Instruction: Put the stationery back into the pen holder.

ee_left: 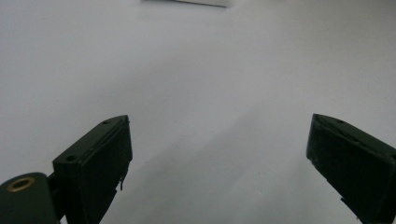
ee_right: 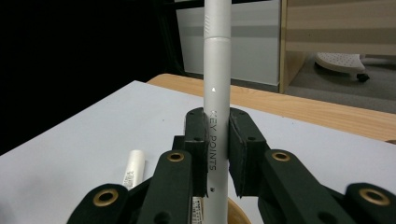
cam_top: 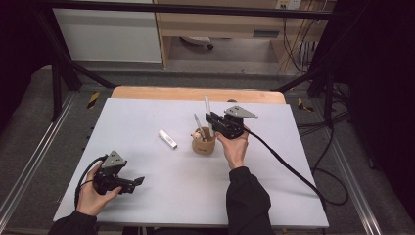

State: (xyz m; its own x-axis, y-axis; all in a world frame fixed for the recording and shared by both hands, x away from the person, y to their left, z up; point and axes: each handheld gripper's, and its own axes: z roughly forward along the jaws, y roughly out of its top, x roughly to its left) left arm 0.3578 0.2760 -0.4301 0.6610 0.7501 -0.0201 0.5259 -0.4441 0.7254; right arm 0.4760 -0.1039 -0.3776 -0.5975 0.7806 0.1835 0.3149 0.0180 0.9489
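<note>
My right gripper (cam_top: pixel 211 119) is shut on a white pen (cam_top: pixel 207 108) and holds it upright just above a small wooden cup (cam_top: pixel 203 143) at the table's middle. In the right gripper view the white pen (ee_right: pixel 217 88), printed KEY POINTS, is clamped between the two black pads (ee_right: pixel 198 140), with the cup's rim (ee_right: pixel 238 211) below. Another pen (cam_top: pixel 197 123) leans in the cup. A short white tube (cam_top: pixel 168 139) lies left of the cup; the white tube (ee_right: pixel 132 169) also appears beside the jaws. My left gripper (cam_top: pixel 138 181) rests open at the near left, jaws wide over bare table (ee_left: pixel 215 93).
The grey tabletop (cam_top: pixel 147 117) has a wooden strip (cam_top: pixel 195 93) along its far edge. A black cable (cam_top: pixel 288 169) trails right from the right gripper. Metal frame legs and a wooden cabinet (cam_top: pixel 220 24) stand beyond the table.
</note>
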